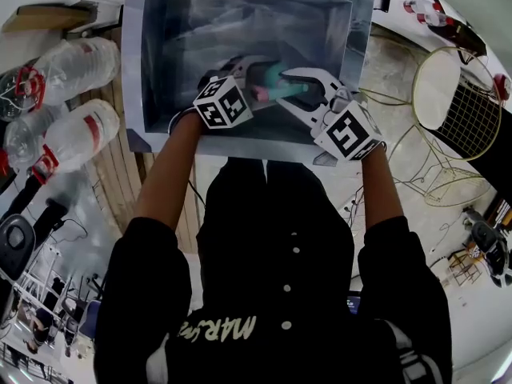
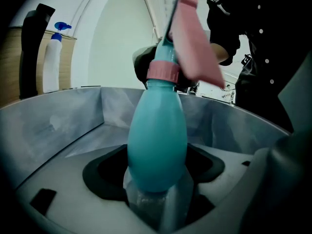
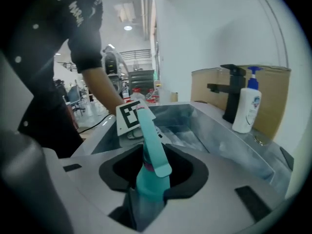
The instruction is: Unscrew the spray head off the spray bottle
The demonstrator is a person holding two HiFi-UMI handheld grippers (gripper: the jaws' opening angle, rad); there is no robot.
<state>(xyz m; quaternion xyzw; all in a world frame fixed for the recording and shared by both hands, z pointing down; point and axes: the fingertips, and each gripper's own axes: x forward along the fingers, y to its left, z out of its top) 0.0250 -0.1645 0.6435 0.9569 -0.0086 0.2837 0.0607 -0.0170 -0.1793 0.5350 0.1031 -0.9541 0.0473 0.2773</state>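
Note:
A teal spray bottle with a pink collar is held over the steel sink. My left gripper is shut on the bottle's rounded body, and in the head view the left gripper reaches in from the left. The spray head, teal with a long lever, sits between the jaws of my right gripper, which is shut on it. From above, the right gripper meets the bottle from the right. The bottle's base is hidden in the left jaws.
A black faucet and a white pump bottle stand at the sink's back edge. Clear plastic water bottles lie on the counter to the left. A gold wire stand is on the floor to the right.

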